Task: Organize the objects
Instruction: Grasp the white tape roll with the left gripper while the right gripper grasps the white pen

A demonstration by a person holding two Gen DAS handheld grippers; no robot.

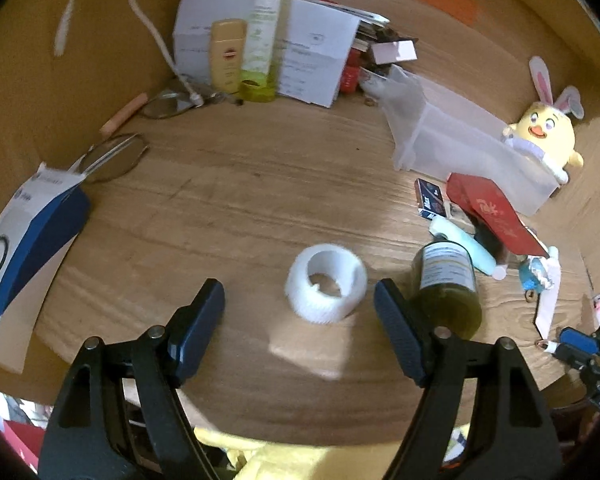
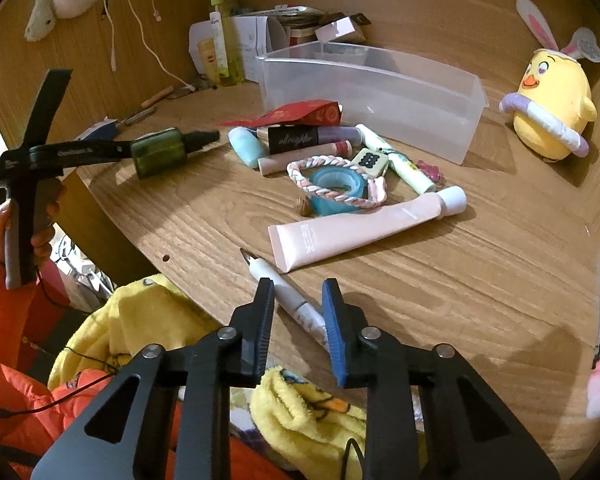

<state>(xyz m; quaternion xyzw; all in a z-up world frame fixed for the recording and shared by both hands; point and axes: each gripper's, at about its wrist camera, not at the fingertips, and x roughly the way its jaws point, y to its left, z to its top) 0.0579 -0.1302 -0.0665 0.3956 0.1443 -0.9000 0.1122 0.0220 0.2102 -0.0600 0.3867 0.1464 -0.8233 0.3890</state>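
Note:
A white velcro roll (image 1: 326,284) lies on the wooden desk, just ahead of my open left gripper (image 1: 298,304), between its fingers but apart from them. A dark green bottle (image 1: 448,288) lies beside the left gripper's right finger; it also shows in the right wrist view (image 2: 162,152). My right gripper (image 2: 298,300) is open, its fingers either side of a white pen (image 2: 288,300) lying on the desk. A clear plastic bin (image 2: 376,92) stands at the back.
A pink tube (image 2: 360,228), blue tape roll (image 2: 334,190), braided bracelet (image 2: 340,184), markers and small cosmetics lie in a pile before the bin. A yellow chick plush (image 2: 552,104) stands at the right. Bottles (image 1: 260,40), papers and glasses (image 1: 112,158) sit at the far left.

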